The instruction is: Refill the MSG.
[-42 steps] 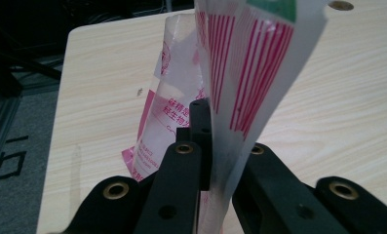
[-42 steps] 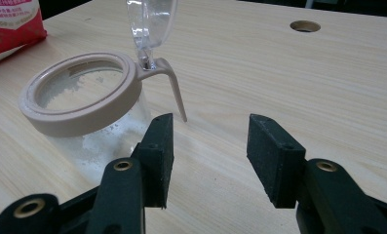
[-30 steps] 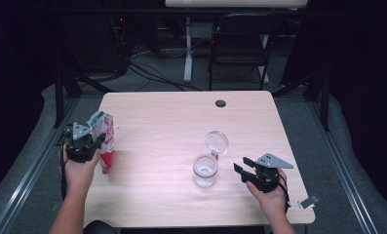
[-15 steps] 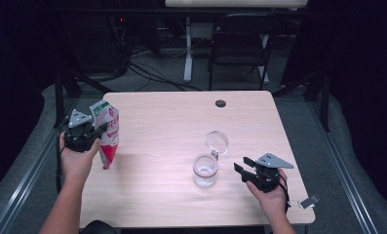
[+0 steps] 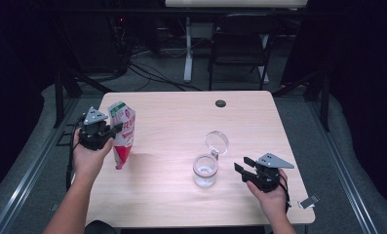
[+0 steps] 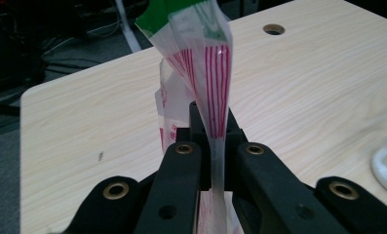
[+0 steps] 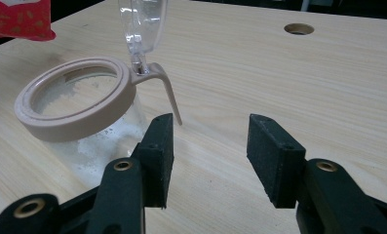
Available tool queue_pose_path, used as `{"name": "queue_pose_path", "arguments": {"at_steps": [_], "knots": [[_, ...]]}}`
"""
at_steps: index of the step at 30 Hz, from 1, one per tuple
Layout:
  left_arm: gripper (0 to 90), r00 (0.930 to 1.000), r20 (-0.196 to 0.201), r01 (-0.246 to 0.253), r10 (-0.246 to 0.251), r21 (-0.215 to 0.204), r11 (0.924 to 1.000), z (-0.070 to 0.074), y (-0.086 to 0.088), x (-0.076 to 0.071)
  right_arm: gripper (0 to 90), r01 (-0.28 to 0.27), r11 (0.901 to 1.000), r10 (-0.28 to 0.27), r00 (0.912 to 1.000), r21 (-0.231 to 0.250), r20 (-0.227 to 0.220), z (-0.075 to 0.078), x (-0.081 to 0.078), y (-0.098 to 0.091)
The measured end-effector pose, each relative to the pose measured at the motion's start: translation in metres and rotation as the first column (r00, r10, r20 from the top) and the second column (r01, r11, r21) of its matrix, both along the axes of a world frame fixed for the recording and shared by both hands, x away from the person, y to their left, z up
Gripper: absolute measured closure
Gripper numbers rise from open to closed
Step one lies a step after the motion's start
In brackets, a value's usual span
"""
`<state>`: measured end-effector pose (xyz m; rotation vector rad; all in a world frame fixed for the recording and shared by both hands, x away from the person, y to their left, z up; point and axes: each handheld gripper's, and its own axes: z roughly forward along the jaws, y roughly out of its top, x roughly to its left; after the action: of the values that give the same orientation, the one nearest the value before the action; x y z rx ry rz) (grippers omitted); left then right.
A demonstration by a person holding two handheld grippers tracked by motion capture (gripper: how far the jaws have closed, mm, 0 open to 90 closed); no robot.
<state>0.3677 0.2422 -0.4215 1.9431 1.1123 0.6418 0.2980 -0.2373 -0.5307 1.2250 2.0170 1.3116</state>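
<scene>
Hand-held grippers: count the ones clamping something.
1. The left hand-held gripper is shut on the red-and-white pouch at the table's left. The right hand-held gripper stands open beside the jar, holding nothing.

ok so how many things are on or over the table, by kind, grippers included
Grippers: 2, the left gripper shut on the pouch, the right gripper open beside the jar
Pouches: 1, the red and white pouch
Jars: 1, the clear jar with its hinged lid flipped open
Total: 4
</scene>
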Motion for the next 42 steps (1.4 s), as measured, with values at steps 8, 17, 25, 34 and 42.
{"name": "queue_pose_path", "arguments": {"at_steps": [8, 17, 25, 34, 42], "knots": [[90.0, 0.9968, -0.018, 0.078, -0.078, -0.006, 0.997, 0.002, -0.022, 0.001, 52.7, 0.0, 1.0, 0.0, 1.0, -0.003, 0.0, 0.0, 0.0, 0.0], [90.0, 0.9854, -0.029, 0.167, -0.167, -0.004, 0.9859, 0.005, -0.048, -0.001, 52.7, -0.001, 1.0, 0.001, 1.0, -0.003, 0.0, 0.0, 0.0, -0.001], [90.0, 0.9667, -0.036, 0.253, -0.253, -0.01, 0.9674, 0.006, -0.071, -0.006, 52.7, 0.0, 1.0, 0.0, 1.0, -0.003, 0.001, 0.0, 0.0, -0.001], [90.0, 0.9387, -0.029, 0.344, -0.344, 0.002, 0.939, 0.001, -0.094, -0.015, 52.7, -0.001, 1.0, 0.001, 1.0, -0.004, 0.001, 0.0, 0.0, -0.001], [90.0, 0.9051, -0.034, 0.422, -0.424, -0.05, 0.9052, -0.017, -0.094, -0.029, 52.3, -0.002, 1.0, 0.002, 1.0, 0.003, -0.003, 0.001, 0.0, -0.003]]}}
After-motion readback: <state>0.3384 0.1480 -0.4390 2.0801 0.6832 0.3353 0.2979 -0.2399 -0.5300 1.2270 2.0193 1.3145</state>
